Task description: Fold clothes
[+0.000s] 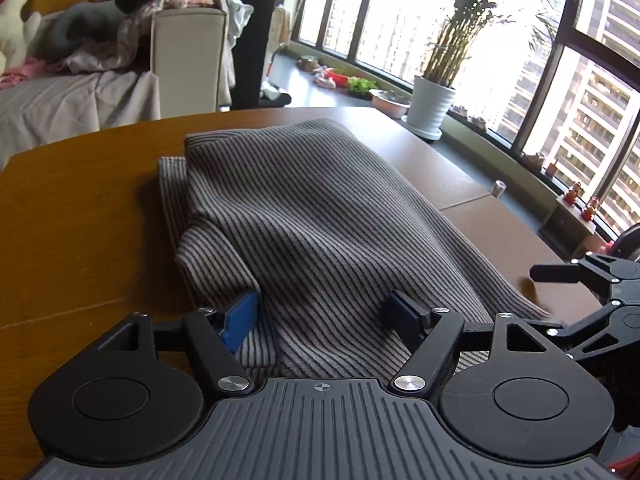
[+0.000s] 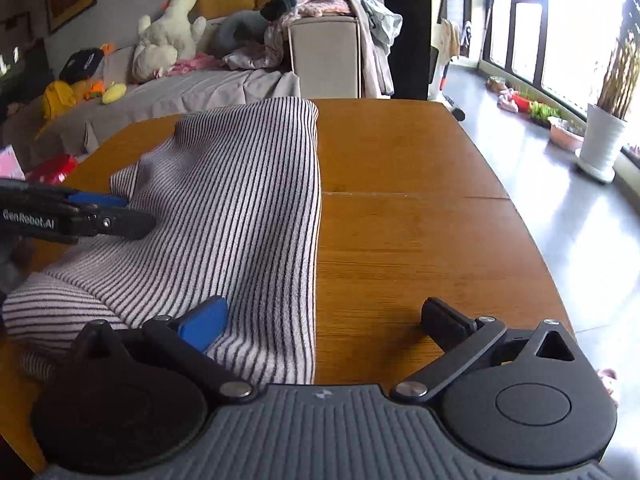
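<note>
A grey striped garment (image 1: 312, 216) lies partly folded on the wooden table (image 1: 72, 208). My left gripper (image 1: 324, 312) is open, its blue-padded fingers (image 1: 240, 316) straddling the garment's near edge, cloth between them. In the right wrist view the same garment (image 2: 240, 208) lies left of centre on the table (image 2: 400, 200). My right gripper (image 2: 328, 320) is open over the garment's near right corner, left finger (image 2: 204, 324) on the cloth, right finger (image 2: 444, 320) over bare wood. The left gripper (image 2: 116, 212) shows at the left, the right gripper (image 1: 568, 300) at the far right.
A sofa (image 2: 180, 88) with plush toys (image 2: 168, 40) and piled clothes (image 2: 320, 4) stands beyond the table. A potted plant in a white pot (image 1: 434, 108) stands by the windows, with small items along the sill. The table's right edge (image 2: 532, 240) drops to a grey floor.
</note>
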Demonstrator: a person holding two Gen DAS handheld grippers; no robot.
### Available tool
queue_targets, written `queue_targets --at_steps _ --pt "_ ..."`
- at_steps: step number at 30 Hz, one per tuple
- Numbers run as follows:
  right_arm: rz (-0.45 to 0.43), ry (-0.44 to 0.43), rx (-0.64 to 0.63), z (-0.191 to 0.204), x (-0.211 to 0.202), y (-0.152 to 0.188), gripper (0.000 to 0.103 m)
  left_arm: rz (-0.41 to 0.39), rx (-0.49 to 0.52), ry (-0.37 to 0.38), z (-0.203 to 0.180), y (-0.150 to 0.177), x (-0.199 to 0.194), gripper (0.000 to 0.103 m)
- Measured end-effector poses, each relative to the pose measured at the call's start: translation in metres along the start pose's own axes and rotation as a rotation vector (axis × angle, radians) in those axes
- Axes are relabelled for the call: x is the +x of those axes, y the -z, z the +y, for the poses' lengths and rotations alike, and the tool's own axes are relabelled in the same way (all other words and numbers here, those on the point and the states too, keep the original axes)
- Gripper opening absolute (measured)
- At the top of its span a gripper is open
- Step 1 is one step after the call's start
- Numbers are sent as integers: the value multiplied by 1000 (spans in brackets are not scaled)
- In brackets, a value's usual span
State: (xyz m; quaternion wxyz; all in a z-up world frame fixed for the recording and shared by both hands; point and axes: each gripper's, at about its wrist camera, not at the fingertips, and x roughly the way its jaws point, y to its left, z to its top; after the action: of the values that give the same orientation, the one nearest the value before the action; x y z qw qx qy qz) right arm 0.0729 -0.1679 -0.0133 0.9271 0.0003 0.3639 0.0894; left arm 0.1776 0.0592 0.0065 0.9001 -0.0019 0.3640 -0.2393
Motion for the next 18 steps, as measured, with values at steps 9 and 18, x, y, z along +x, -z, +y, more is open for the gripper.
queue_targets --at_steps 9,18 --pt "-72 -45 -61 5 -12 -2 95 -9 15 -45 -8 10 -11 80" --pt "-134 -172 -358 69 -38 3 49 -83 -2 -93 -9 30 -42 84"
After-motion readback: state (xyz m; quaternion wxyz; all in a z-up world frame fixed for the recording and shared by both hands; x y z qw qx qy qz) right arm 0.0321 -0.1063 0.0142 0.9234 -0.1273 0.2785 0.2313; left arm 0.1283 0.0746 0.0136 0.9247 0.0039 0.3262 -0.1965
